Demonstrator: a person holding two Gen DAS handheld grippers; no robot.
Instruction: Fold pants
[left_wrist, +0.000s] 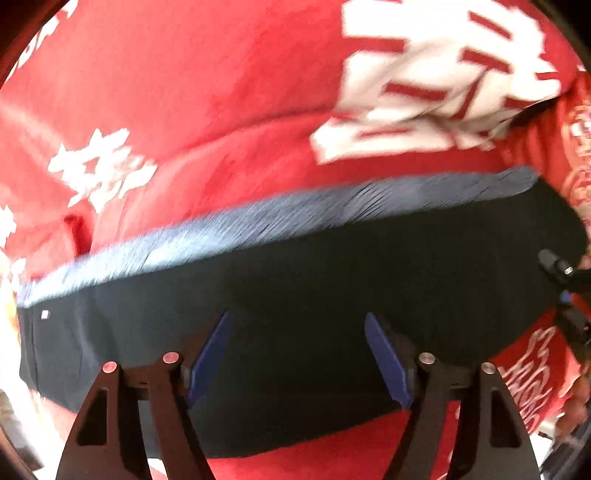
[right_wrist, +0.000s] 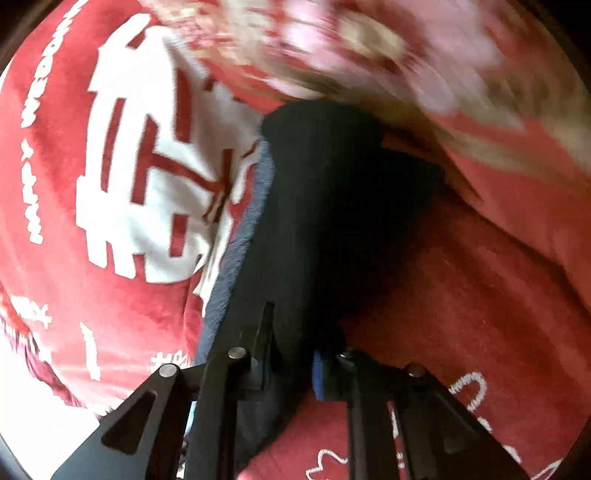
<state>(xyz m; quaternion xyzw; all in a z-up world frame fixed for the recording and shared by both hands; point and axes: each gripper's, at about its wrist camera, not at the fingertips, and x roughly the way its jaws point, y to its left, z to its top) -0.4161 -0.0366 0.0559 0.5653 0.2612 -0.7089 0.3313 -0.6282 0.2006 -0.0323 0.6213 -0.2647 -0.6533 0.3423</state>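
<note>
Right wrist view: right gripper (right_wrist: 295, 373) pinches the dark pants (right_wrist: 317, 229); left gripper (left_wrist: 297, 363) gapes (empty), so the fold may slump sideways.

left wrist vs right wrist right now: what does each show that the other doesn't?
Left wrist only: the left gripper, jaws apart and nothing pinched, over the flat pants; the whole fuzzy blue-grey edge runs across the frame; a small white tag at the pants' left end.

Right wrist only: the right gripper closed on a bunched fold of the pants; a blurred pale patterned area at the top.

Both: dark pants lying on a red blanket with white lettering.
</note>
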